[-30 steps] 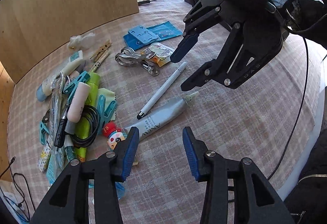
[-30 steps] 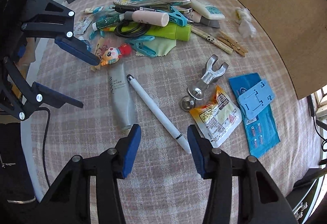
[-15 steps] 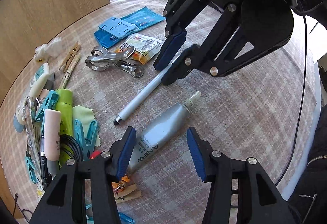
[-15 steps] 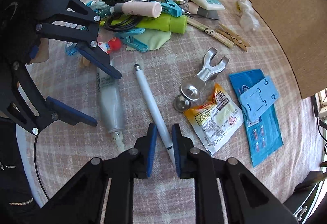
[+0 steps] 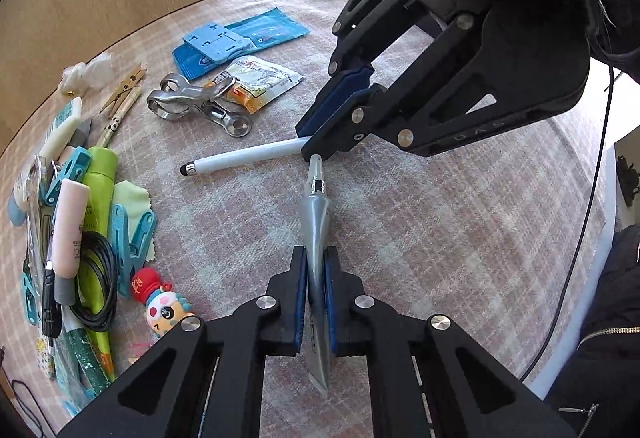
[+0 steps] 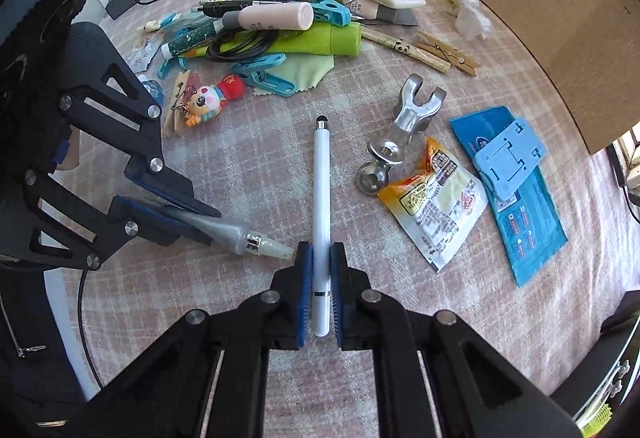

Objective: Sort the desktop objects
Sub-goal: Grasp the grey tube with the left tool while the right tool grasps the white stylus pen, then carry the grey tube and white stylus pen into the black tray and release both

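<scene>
My left gripper [image 5: 315, 258] is shut on a silver squeeze tube [image 5: 316, 214] with a clear nozzle, which points away from me; it also shows in the right wrist view [image 6: 236, 232]. My right gripper [image 6: 320, 254] is shut on a white stylus pen [image 6: 321, 190] with a black tip; in the left wrist view the pen [image 5: 244, 158] sticks out left of the right gripper [image 5: 316, 142]. The tube's nozzle nearly touches the right gripper's fingers.
A pile of clips, a green tube [image 6: 320, 40], a pink tube [image 6: 276, 18], a black cable and a doll keychain [image 6: 212, 96] lies at the far left. A metal clamp [image 6: 404, 130], snack packet [image 6: 436, 198], blue pouch [image 6: 520, 190] and wooden pegs [image 6: 444, 52] lie right. Wooden boards stand behind.
My left gripper has closed on the silver tube. My right gripper has closed fully on the white pen. The pen and tube have both turned on the cloth.
</scene>
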`<state>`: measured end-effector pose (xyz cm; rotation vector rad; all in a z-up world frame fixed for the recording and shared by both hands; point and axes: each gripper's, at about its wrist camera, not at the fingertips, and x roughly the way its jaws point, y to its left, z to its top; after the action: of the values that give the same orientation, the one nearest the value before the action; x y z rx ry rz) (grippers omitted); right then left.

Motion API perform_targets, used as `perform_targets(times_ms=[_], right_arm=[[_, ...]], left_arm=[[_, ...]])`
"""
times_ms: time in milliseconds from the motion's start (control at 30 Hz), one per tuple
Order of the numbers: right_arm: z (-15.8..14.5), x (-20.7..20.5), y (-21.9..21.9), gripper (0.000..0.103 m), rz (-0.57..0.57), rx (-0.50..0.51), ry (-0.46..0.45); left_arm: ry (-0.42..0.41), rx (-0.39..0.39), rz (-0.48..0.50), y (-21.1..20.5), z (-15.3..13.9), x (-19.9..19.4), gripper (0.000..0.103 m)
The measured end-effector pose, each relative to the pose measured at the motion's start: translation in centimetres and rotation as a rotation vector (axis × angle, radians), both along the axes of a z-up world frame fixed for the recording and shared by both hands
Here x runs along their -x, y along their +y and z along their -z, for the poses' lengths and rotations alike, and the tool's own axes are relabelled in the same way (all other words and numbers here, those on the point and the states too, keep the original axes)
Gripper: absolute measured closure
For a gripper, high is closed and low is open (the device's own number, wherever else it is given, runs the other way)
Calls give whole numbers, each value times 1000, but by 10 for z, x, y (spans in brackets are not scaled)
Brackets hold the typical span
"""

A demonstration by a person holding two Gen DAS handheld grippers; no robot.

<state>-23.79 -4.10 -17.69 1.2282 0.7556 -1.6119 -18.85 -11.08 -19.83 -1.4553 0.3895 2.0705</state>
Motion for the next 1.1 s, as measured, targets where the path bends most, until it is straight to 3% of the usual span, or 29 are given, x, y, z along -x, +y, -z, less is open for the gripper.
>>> perform_targets(times_ms=[233,367,567,833,1100], right_arm=[[-31,6,38,94,140,142,-45],[-43,7,64,94,217,192,-51],[-60,17,112,94,360,222,6],[-80,33,260,94,686,245,83],[-72,27,396,94,961,199,127]], left_arm=[[34,-80,-125,-9,-22,-12,96],[62,-69,-180,0,-46,-8,96],[90,-108,-181,26,-62,7,96],[141,-180,-33,138,-94,48,96],[143,-204,104,263,-104,76,96]])
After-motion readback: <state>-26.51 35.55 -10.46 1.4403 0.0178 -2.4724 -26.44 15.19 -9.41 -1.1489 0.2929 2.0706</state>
